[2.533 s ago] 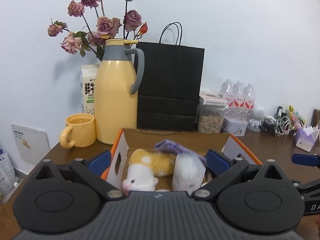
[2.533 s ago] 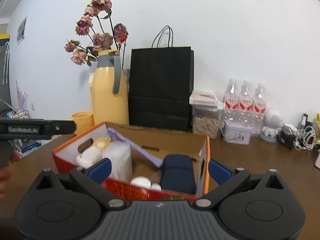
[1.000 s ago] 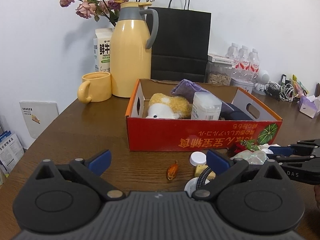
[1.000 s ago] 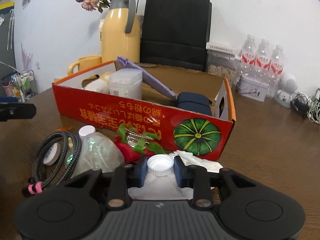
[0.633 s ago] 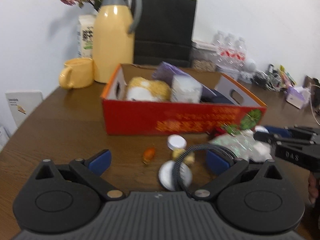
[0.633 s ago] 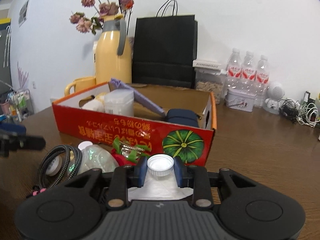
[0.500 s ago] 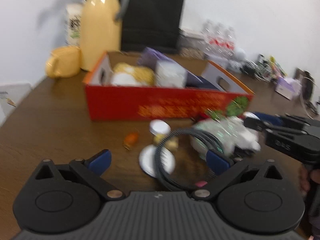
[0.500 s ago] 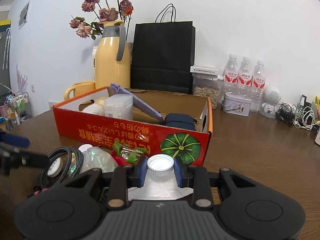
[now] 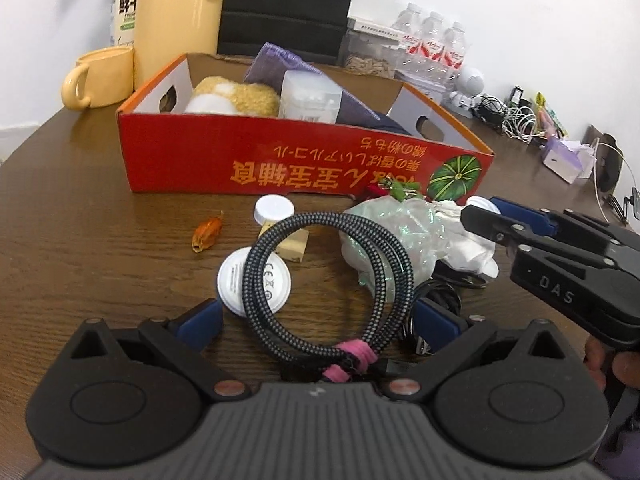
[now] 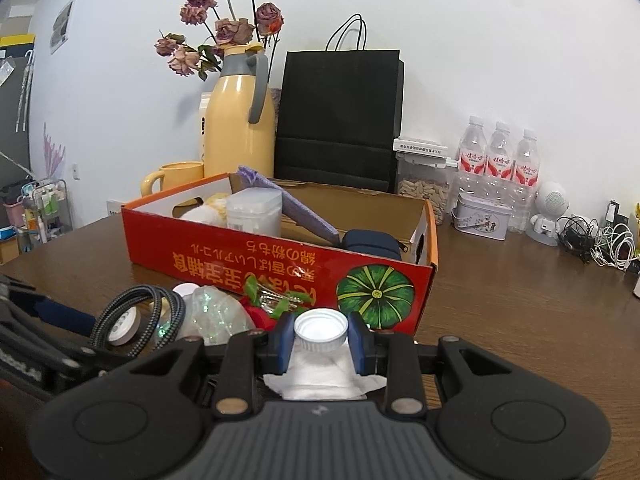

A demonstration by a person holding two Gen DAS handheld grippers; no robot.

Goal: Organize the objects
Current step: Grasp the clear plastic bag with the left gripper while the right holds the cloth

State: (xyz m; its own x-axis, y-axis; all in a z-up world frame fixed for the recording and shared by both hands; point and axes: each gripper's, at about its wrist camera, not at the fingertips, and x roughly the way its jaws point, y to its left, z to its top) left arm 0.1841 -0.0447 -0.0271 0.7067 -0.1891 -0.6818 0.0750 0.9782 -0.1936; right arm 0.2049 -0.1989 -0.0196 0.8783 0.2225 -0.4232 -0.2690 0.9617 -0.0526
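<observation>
**Two grippers working the clutter in front of the box**

The red box [image 9: 280, 168] is sitting open-topped, likely to collect loose items. The left gripper [image 9: 316, 322], jaws spread wide, is straddling the coiled cable [image 9: 328, 280], seemingly for a pickup. The right gripper [image 10: 321, 344] is clenching a white cap [image 10: 321, 329] above the tissue [image 10: 320, 378]

A red cardboard box [image 9: 280, 160] holds a plush toy [image 9: 236, 98], a white jar [image 9: 310, 96] and a purple cloth [image 9: 280, 64]. In front lie a coiled braided cable [image 9: 328, 280], a white cap [image 10: 321, 329], a crumpled plastic bag [image 9: 396, 232] and a white disc [image 9: 236, 280].
</observation>
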